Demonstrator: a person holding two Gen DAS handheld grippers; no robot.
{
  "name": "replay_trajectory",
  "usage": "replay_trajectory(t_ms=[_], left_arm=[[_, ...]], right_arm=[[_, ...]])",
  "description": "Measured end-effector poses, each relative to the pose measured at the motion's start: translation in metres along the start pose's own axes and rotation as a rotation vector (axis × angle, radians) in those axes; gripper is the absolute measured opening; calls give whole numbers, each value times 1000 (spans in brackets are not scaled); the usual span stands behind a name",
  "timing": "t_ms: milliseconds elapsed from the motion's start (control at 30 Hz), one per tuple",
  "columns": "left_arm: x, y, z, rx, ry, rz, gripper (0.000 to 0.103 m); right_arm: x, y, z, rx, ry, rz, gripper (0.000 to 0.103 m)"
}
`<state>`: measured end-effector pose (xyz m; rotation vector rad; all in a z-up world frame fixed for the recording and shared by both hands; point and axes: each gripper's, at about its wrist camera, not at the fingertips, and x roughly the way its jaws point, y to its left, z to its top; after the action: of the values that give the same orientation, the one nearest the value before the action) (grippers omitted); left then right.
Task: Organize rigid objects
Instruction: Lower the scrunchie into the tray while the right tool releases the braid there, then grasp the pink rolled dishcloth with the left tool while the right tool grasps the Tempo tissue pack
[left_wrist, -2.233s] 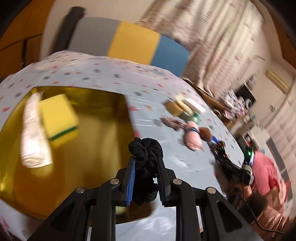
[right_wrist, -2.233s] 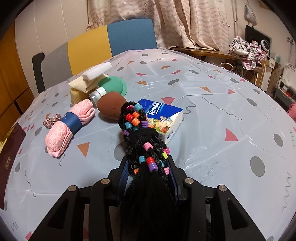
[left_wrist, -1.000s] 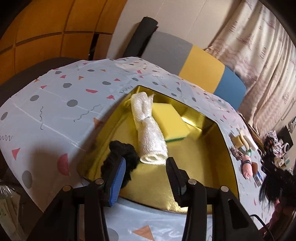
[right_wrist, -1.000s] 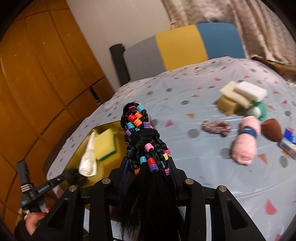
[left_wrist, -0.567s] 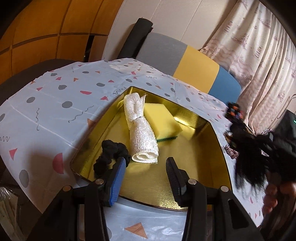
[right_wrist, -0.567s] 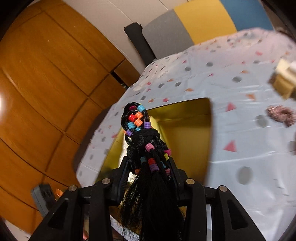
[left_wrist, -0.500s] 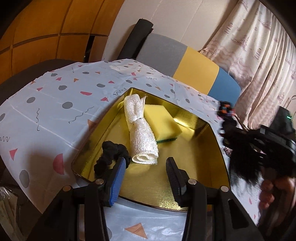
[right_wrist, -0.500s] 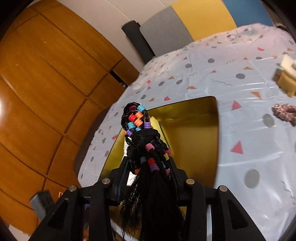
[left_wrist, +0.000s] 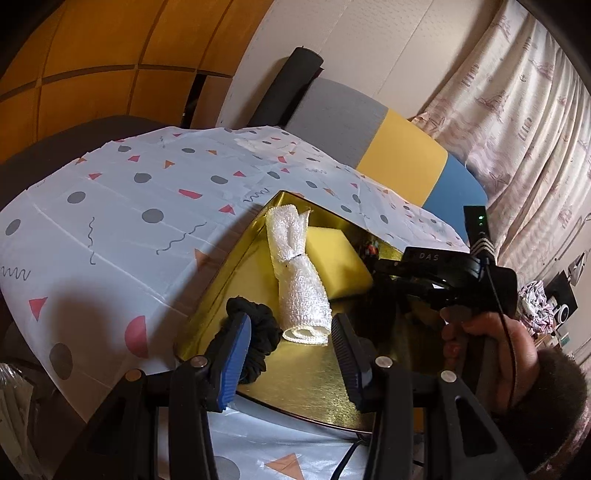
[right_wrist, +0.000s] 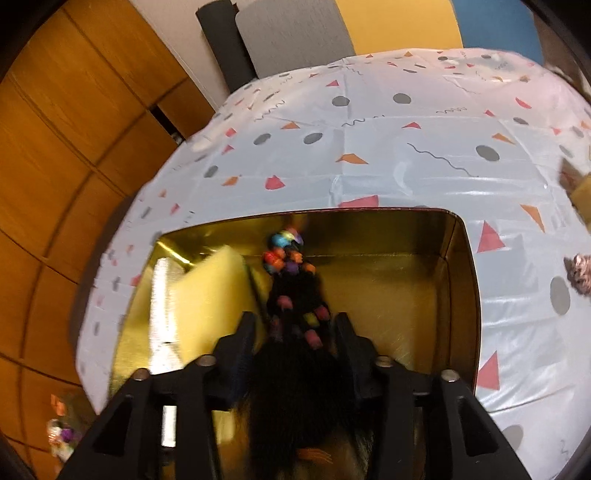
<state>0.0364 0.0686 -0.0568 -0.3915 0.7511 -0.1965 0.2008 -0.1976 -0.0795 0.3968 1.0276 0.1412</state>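
Glossy gold metal tin (left_wrist: 236, 266); rough white cloth roll (left_wrist: 301, 291); matt yellow sponge (left_wrist: 338, 266).

Orange-brown wood panelled wall (left_wrist: 92, 55) on the left, a cream wall (left_wrist: 369, 44) beside it. A chair with a grey, yellow and blue backrest (left_wrist: 384, 147) stands behind the table. Pale patterned curtains (left_wrist: 524, 122) hang at right.

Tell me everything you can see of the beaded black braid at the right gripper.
The braid is black hair, plaited and threaded with bright beads in blue, orange, red, purple and pink, ending in a loose bushy tail near the camera. It is blurred. It lies lengthwise between the right gripper's fingers, whose jaws have just been opening, gaps showing on both sides. It is over the gold tin, beside the yellow sponge.
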Motion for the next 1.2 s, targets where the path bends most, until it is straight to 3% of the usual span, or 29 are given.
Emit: replay_trajectory(t_ms=[167,567,967,1200], left_arm=[[1,0,-1,-10,5,-1,46],[0,-19,-7,38,12,-41,46],[-8,-52,-18,106,6,-105,46],[0,-75,-34,163,65,-151,46]], right_arm=[[-22,4,0,-62,-66,-33,73],[-87,-10,-38,-120,-177,-47,79],[-128,-77,-81,-45,-172,-136,80],[-144,-127,-110,42,-155,-186,80]])
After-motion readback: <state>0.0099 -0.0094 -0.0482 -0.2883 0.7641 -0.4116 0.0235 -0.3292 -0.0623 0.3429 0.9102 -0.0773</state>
